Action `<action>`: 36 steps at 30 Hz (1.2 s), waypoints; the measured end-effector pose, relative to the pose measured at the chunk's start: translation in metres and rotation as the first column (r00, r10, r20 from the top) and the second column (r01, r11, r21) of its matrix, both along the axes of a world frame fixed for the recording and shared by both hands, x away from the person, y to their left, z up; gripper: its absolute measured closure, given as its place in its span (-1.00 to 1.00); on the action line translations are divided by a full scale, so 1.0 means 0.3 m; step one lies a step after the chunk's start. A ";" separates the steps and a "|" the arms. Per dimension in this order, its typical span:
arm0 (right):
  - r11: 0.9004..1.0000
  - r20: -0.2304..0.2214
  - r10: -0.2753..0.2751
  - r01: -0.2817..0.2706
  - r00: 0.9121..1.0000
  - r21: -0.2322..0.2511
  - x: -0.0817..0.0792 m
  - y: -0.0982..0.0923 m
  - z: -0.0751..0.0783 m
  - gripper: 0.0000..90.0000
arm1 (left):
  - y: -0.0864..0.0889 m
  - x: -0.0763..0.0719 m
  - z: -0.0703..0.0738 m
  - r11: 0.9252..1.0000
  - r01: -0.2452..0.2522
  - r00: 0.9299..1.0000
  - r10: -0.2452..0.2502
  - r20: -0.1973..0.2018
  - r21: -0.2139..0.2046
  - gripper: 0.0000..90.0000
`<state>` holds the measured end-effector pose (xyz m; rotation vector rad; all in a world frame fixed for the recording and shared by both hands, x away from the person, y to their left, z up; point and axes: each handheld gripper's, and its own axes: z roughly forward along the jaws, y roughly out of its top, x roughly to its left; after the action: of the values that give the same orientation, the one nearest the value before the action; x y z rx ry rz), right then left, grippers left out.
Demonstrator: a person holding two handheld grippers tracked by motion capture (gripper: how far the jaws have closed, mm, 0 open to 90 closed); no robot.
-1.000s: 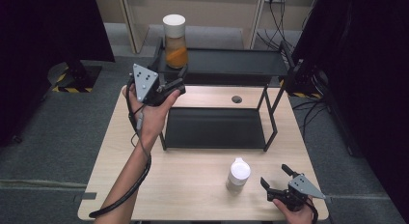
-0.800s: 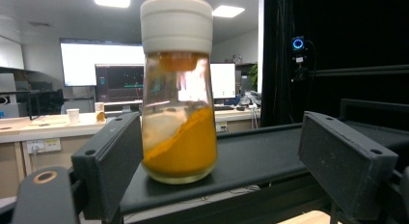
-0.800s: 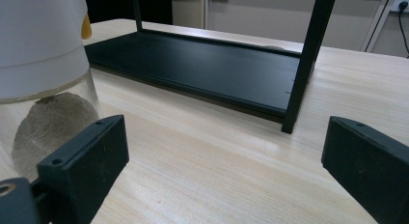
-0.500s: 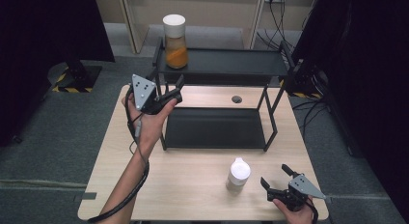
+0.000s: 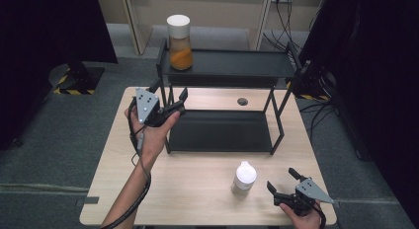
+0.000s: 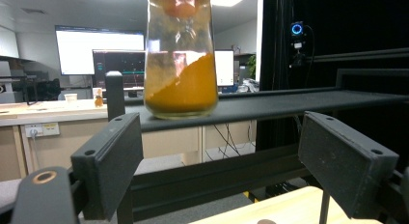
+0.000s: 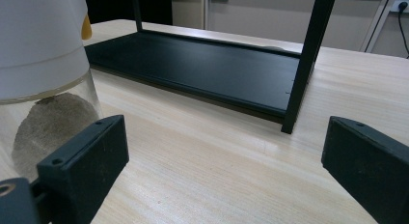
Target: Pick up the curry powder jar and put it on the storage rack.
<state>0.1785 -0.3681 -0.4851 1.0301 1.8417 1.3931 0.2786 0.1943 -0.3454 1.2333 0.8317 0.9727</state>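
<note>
A glass jar of orange powder (image 5: 179,46) with a white lid stands at the left end of the black rack's top shelf (image 5: 237,66). My left gripper (image 5: 173,95) hangs open in front of and below it, by the rack's left front post, holding nothing. Through the left gripper view the jar (image 6: 181,64) rises beyond the open left gripper (image 6: 222,161). A second white-lidded jar (image 5: 244,177) of greyish powder stands on the table near the front. My right gripper (image 5: 280,178) rests open just to the right of it. In the right gripper view this jar (image 7: 43,89) sits beside the left jaw of the right gripper (image 7: 222,171).
The rack's lower shelf (image 5: 222,130) is bare and lies flat on the wooden table (image 5: 197,189). A round cable hole (image 5: 242,101) sits behind it. Dark curtains flank the table on both sides; cables and sockets line the back wall.
My left hand has drawn back toward the person and sunk, from level with the top shelf to below it. The jaws stayed open. The right gripper and both jars kept still.
</note>
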 end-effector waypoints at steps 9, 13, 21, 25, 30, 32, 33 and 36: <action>1.000 0.000 0.000 0.000 1.000 0.000 0.001 -0.001 0.000 -0.93 | 0.003 -0.022 -0.050 1.000 0.005 1.000 -0.005 -0.019 0.001 -0.66; 1.000 0.000 0.001 -0.001 1.000 0.000 0.001 -0.001 0.000 -0.93 | 0.004 -0.028 -0.069 1.000 0.007 1.000 -0.007 -0.025 0.001 -0.66; 1.000 0.000 0.001 -0.001 1.000 -0.002 0.001 0.000 0.001 -0.93 | 0.010 -0.042 -0.115 1.000 0.012 0.999 -0.012 -0.036 -0.005 -0.67; 1.000 0.000 0.001 -0.001 1.000 -0.002 0.001 0.001 0.001 -0.93 | 0.011 -0.048 -0.136 1.000 0.012 0.999 -0.012 -0.045 -0.007 -0.67; 1.000 -0.001 0.000 0.000 1.000 -0.001 0.001 0.000 0.001 -0.93 | 0.013 -0.054 -0.160 1.000 0.013 0.998 -0.013 -0.053 -0.007 -0.67; 1.000 -0.001 0.001 -0.001 1.000 0.000 0.001 0.000 0.000 -0.93 | 0.014 -0.056 -0.172 1.000 0.013 0.998 -0.013 -0.057 -0.004 -0.67; 1.000 -0.001 0.000 0.000 1.000 -0.001 0.002 0.000 0.001 -0.93 | 0.014 -0.058 -0.178 1.000 0.012 0.998 -0.013 -0.059 -0.004 -0.67; 1.000 -0.001 0.000 0.000 1.000 -0.001 0.001 0.000 0.001 -0.93 | 0.016 -0.062 -0.195 1.000 0.012 0.998 -0.012 -0.064 -0.005 -0.67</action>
<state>0.1789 -0.3680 -0.4849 1.0302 1.8429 1.3924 0.2601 0.1991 -0.4040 1.2696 0.8758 0.9249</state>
